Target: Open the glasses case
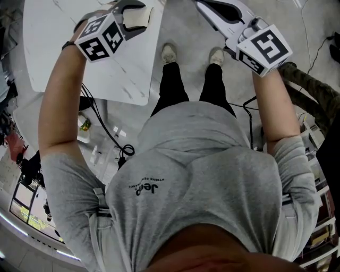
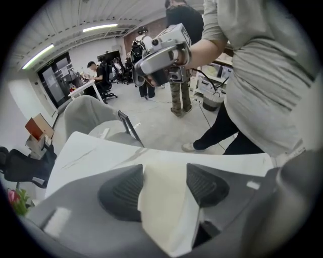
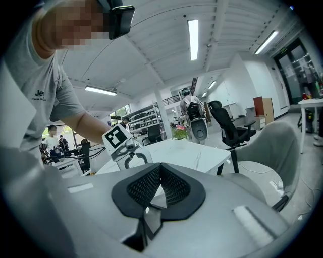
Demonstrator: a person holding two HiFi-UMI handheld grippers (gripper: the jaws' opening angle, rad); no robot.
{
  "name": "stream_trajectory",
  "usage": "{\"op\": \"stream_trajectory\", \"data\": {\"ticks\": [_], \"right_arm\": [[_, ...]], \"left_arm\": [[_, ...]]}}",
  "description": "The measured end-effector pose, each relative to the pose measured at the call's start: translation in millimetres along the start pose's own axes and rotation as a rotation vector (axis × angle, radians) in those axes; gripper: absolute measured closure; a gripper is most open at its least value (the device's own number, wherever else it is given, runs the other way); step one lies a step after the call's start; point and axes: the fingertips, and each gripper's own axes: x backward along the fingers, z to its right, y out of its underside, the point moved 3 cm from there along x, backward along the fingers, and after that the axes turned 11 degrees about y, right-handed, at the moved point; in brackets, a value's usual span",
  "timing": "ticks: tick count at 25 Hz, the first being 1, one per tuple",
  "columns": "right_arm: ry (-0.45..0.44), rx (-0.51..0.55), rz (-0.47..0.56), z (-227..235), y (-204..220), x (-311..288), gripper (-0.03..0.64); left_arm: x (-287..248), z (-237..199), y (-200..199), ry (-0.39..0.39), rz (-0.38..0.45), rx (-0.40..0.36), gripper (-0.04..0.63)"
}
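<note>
A cream glasses case (image 2: pixel 164 201) stands between the two dark pads (image 2: pixel 123 194) of my left gripper (image 2: pixel 164 184), and both pads press against its sides. It is held just above the white marbled table (image 2: pixel 101 151). From the head view, the left gripper (image 1: pixel 142 16) holds the case (image 1: pixel 137 19) over the table's (image 1: pixel 69 48) near corner. My right gripper (image 1: pixel 204 4) hovers to the right, over the floor and off the table. Its pads (image 3: pixel 174 184) meet at the tips and nothing is between them.
A grey chair (image 2: pixel 86 113) is pushed up to the table's far side. A black office chair (image 3: pixel 234 131) and a flower pot (image 3: pixel 179 132) stand further off. Cables (image 1: pixel 106 133) trail on the floor to my left. Another person (image 2: pixel 179 95) stands nearby.
</note>
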Motion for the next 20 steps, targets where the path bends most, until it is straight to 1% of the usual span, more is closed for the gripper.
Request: {"op": "stream_trajectory", "data": {"ticks": [5,8,10,20], "right_arm": [[-0.005,0.001,0.002,-2,1,2,0.614],[-0.002,-0.002,0.004,0,-2,5,0.614],[0.001,-0.004,0.007,1,-3,6,0.614],[0.014,-0.015,0.023,9,-7,13,0.614]], "left_arm": [[6,-7,-5,0.099,0.013,0.033,0.281],[9,-12,-8,0.166,0.003,0.061,0.281],[11,-14,-9,0.197,-0.008,0.073,0.281],[13,-18,-13,0.265,-0.038,0.077,0.288]]}}
